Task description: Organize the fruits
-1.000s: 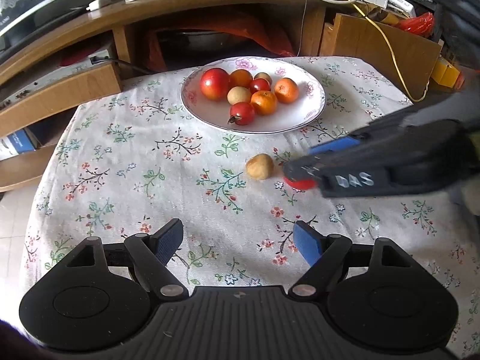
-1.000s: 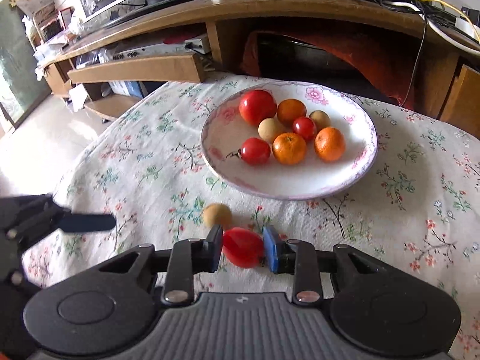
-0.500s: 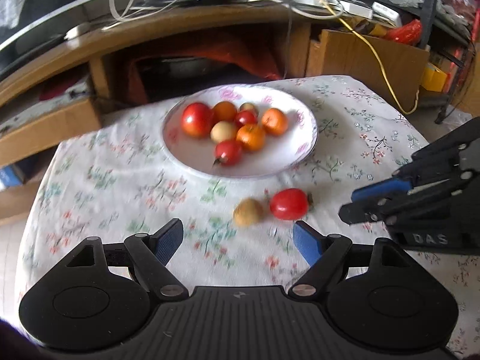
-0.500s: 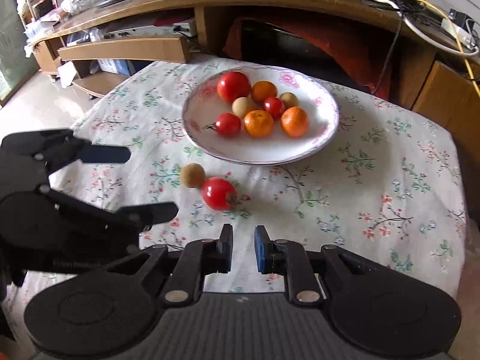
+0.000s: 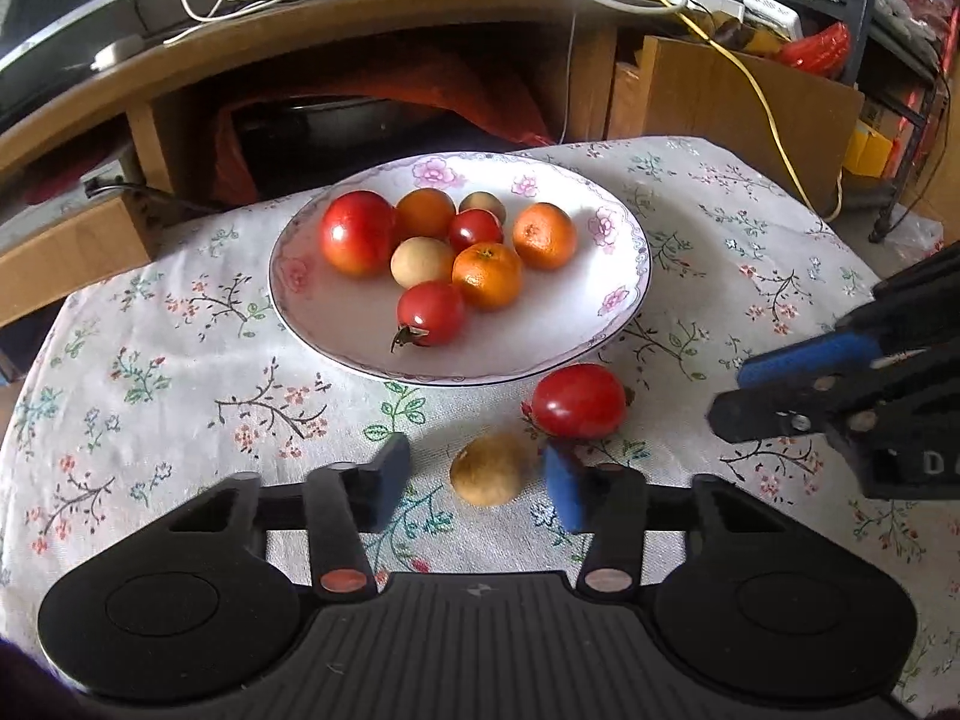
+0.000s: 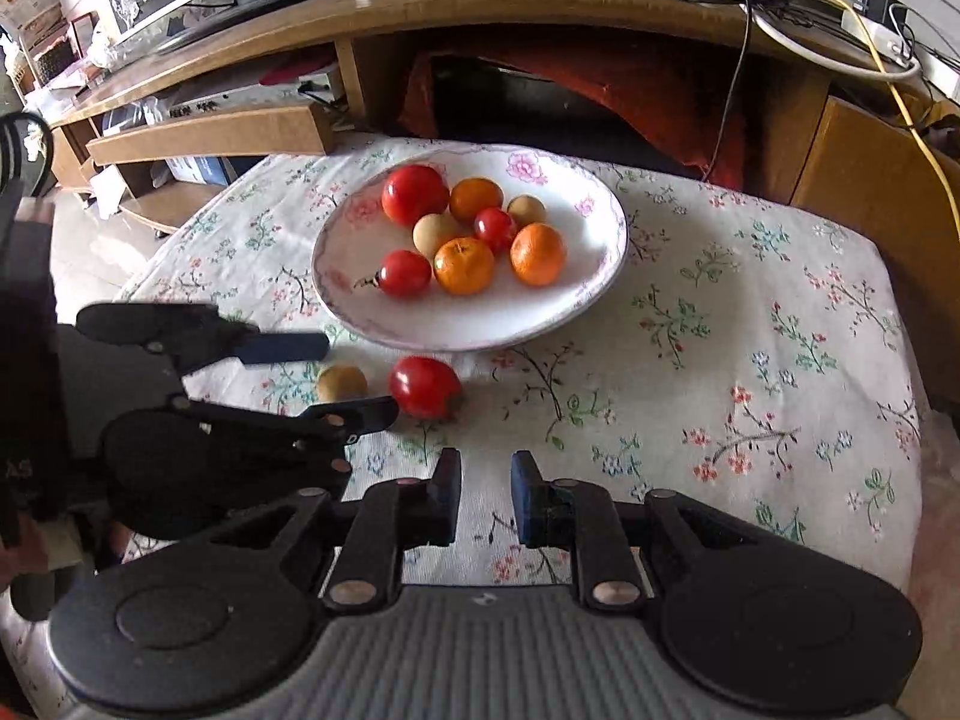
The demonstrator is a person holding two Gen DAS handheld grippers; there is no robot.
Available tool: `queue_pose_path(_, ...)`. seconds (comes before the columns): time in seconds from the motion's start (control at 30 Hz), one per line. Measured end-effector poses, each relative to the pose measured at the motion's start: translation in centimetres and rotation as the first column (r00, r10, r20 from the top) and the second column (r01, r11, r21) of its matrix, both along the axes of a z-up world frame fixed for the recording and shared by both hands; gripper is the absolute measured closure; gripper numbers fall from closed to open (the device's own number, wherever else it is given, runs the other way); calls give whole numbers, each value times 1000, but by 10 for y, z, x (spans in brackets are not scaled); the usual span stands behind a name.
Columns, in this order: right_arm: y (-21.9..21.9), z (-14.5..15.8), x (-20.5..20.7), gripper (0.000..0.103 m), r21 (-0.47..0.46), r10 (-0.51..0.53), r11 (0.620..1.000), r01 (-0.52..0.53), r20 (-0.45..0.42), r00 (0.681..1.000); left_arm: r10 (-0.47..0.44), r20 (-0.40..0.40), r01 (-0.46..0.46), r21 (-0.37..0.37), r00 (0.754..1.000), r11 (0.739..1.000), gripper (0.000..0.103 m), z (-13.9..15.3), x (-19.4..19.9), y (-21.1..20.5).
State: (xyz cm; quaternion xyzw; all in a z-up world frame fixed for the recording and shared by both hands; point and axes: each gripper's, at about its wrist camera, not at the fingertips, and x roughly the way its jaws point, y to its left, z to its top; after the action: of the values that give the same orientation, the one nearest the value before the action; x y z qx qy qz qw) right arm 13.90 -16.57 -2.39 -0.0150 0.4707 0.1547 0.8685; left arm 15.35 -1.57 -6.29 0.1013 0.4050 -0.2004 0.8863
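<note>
The small tan fruit (image 5: 489, 468) lies on the floral tablecloth (image 5: 180, 390), just in front of the plate (image 5: 624, 276) and beside a red tomato (image 5: 579, 401). It looks light, round and easily bruised, so the widest middle is probably the best place to take it. The left gripper (image 5: 480, 474) is closing around it, pads not yet pressing. The right gripper (image 6: 485, 489) is opening, with nothing between its jaws.

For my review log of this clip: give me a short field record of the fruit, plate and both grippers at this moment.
plate: white, floral rim, holds seven fruits
off plate: red tomato and small tan fruit, on the tablecloth
left gripper: jaws closing around the tan fruit, pads not yet pressing it
right gripper: empty, jaws opening slightly, set back from the tomato
</note>
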Motion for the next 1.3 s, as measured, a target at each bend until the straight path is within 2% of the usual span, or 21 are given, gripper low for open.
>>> queue_pose_path(0.07,1,1,4,64,13,11,1000,-11,9,1000,0,-3,0,-3,1000,1000,65,2,-3,1)
queue_pose_path(0.17,6,3,10,63,27,28,999,-29,28,999,3,-7,-3,3,1000,1000,69,3,-8,2)
queue_pose_path(0.5,27,-8,24,60,37,106,993,-108,55,993,30,-58,-31,-3,998,1000,69,12,-20,19)
queue_pose_path(0.6,35,-15,28,54,10,145,989,-146,58,988,33,-69,-33,-5,997,999,69,11,-26,22)
queue_pose_path(0.67,38,-20,31,54,1,160,987,-161,61,985,33,-73,-34,-3,997,999,69,9,-26,21)
queue_pose_path(1.0,45,-33,43,54,21,175,984,-177,89,981,31,-67,-32,-15,997,999,65,8,-24,19)
queue_pose_path(1.1,49,-33,38,55,-9,174,985,-174,96,980,24,-62,-25,-8,998,1000,65,8,-24,17)
queue_pose_path(1.3,48,-28,22,57,-49,155,987,-152,56,986,25,-61,-24,11,998,1000,65,9,-29,15)
